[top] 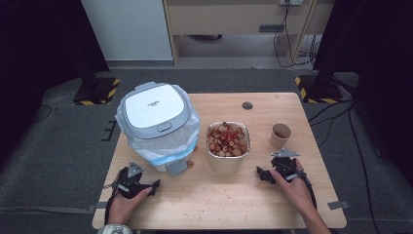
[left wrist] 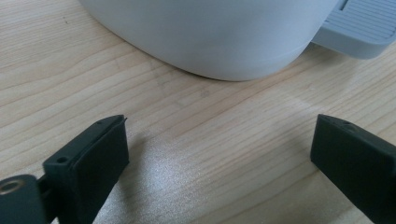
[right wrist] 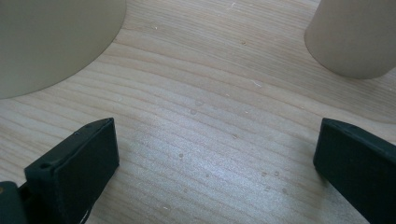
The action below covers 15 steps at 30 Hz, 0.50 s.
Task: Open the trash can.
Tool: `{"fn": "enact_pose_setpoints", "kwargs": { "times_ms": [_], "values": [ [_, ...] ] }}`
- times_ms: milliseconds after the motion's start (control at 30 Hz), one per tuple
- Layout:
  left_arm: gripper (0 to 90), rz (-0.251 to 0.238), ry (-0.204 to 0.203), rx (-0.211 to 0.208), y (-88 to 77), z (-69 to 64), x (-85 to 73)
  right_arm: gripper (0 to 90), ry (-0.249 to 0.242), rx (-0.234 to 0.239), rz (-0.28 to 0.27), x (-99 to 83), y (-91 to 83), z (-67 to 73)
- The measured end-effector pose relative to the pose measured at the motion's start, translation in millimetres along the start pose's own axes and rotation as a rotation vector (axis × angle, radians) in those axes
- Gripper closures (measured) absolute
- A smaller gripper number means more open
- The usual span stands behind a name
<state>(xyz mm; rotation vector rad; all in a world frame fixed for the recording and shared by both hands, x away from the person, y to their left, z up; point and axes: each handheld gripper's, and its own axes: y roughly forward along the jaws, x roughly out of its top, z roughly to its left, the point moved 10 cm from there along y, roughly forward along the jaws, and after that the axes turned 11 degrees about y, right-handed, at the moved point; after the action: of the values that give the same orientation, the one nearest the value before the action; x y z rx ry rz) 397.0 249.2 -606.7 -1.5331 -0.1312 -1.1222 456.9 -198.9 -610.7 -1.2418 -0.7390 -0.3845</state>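
A white bin with a grey-rimmed lid [top: 155,114] and a plastic liner stands at the table's left. A paper bowl [top: 228,140] heaped with red and pale pieces sits mid-table, and a small paper cup [top: 281,135] stands to its right. My left gripper [top: 140,177] rests on the wood just in front of the bin, held by a hand. In the left gripper view the left gripper [left wrist: 219,126] is open on bare wood, with the bin's base [left wrist: 210,37] ahead. My right gripper [top: 275,166], [right wrist: 217,128] is open too, between bowl [right wrist: 51,42] and cup [right wrist: 355,37].
The bin's grey foot pedal [top: 175,167], [left wrist: 359,25] juts out toward the front. Small crumbs speckle the wooden table [top: 219,195] near its front edge. A cable hole [top: 247,105] sits at the back. Dark stands and cables flank the table on the floor.
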Motion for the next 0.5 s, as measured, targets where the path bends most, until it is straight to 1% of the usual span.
{"fn": "enact_pose_setpoints", "kwargs": {
  "times_ms": [67,167,233,267,300,333,367,433,500],
  "values": [
    [5.0,-0.001,0.004,0.000,-1.4,-0.6,-0.1,0.6,-0.001,0.002,0.001,-0.1,-0.2,-0.1],
    [10.1,0.001,0.009,-0.002,-3.5,-1.5,0.4,0.6,-0.004,0.005,0.001,-0.3,-0.3,-0.1],
    [10.2,-0.017,0.010,-0.004,-8.6,-3.1,3.8,0.6,-0.005,0.010,0.004,-1.1,-1.0,0.2],
    [12.8,-0.035,0.019,0.000,-14.1,-5.8,7.3,0.6,-0.009,0.013,0.003,-1.6,-1.7,-0.1],
    [12.6,-0.035,0.019,0.000,-14.1,-5.8,7.3,0.6,-0.009,0.013,0.003,-1.6,-1.7,-0.1],
    [12.7,-0.047,0.024,0.001,-20.0,-8.7,9.6,0.6,-0.011,0.015,0.005,-2.5,-2.5,-0.3],
    [13.2,-0.047,0.024,0.001,-20.0,-8.7,9.6,0.6,-0.012,0.016,0.005,-2.6,-2.7,-0.3],
    [15.3,-0.066,0.028,0.004,-28.2,-12.0,12.1,0.6,-0.011,0.017,0.005,-3.1,-3.3,-0.2],
    [14.8,-0.087,0.035,0.001,-38.2,-17.1,13.3,0.6,-0.014,0.018,0.005,-3.7,-3.9,-0.3]
  ]
}}
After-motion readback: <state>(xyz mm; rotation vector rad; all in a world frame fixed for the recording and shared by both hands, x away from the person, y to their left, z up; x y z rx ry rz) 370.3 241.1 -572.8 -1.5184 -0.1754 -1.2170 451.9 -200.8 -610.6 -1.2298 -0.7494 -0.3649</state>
